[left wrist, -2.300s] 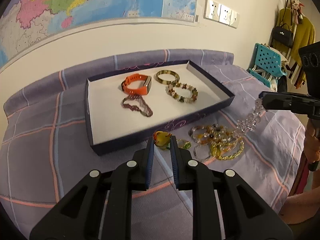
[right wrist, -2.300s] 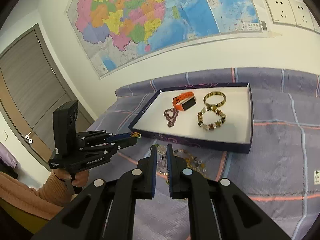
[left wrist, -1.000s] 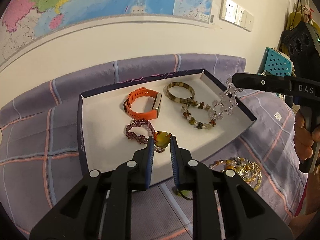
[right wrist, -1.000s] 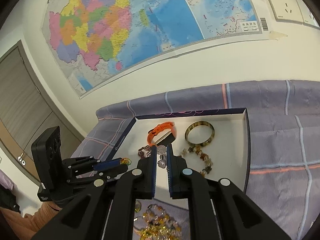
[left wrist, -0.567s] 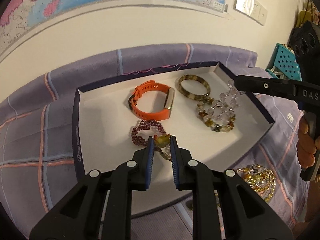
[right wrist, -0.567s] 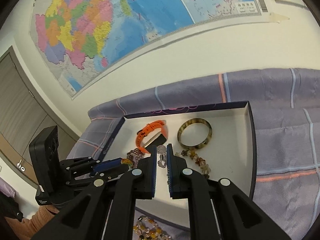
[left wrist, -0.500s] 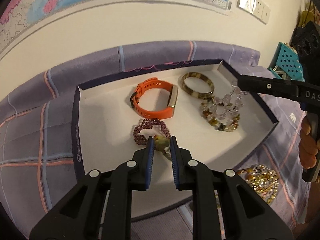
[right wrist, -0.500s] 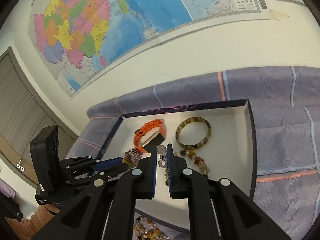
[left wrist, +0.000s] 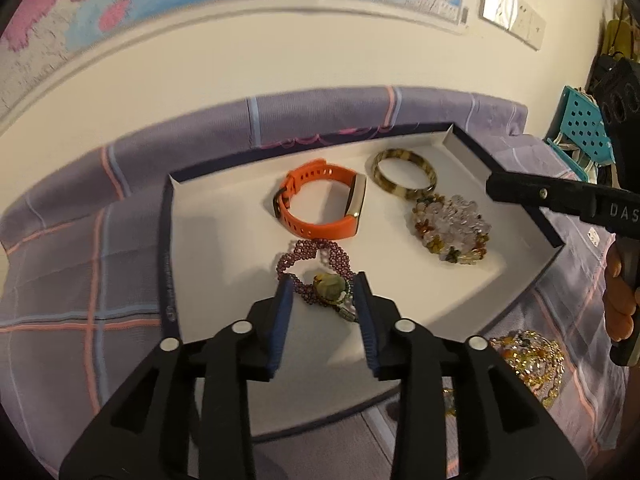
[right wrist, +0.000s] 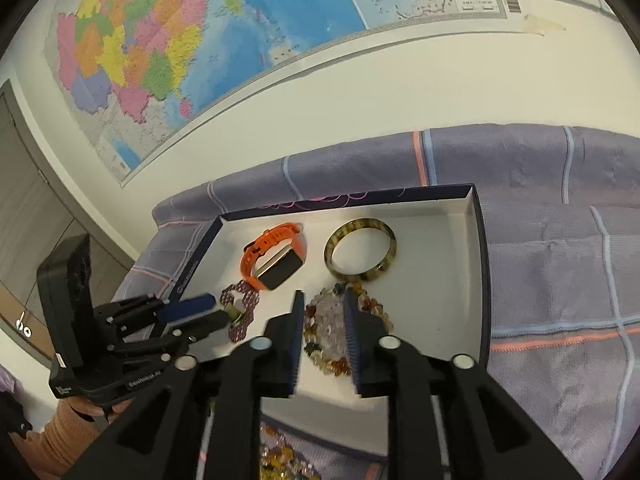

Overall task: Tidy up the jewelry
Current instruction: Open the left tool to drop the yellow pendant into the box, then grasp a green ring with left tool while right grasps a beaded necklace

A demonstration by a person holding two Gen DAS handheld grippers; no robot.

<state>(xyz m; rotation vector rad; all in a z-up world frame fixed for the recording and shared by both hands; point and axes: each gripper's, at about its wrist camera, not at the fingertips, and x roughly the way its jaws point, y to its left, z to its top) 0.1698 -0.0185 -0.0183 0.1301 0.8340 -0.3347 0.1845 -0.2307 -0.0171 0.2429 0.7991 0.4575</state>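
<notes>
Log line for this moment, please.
phase: release | left gripper: opening, green-stone bracelet dropped in tray | right gripper: opening, clear bead bracelet in tray

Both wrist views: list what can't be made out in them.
- Yellow bead pile, left wrist view: partly hidden behind the box rim and a hand.
- Same pile, right wrist view: cut off by the bottom edge and the right claw.
- Map lettering, right wrist view: too small.

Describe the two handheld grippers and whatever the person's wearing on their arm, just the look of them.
Both the left gripper and the right gripper are matte black plastic with round silver screws and ribbed blue pads inside the fingers. The right one's side carries white letters, DAS showing. An orange-brown knitted sleeve covers the left arm.
</notes>
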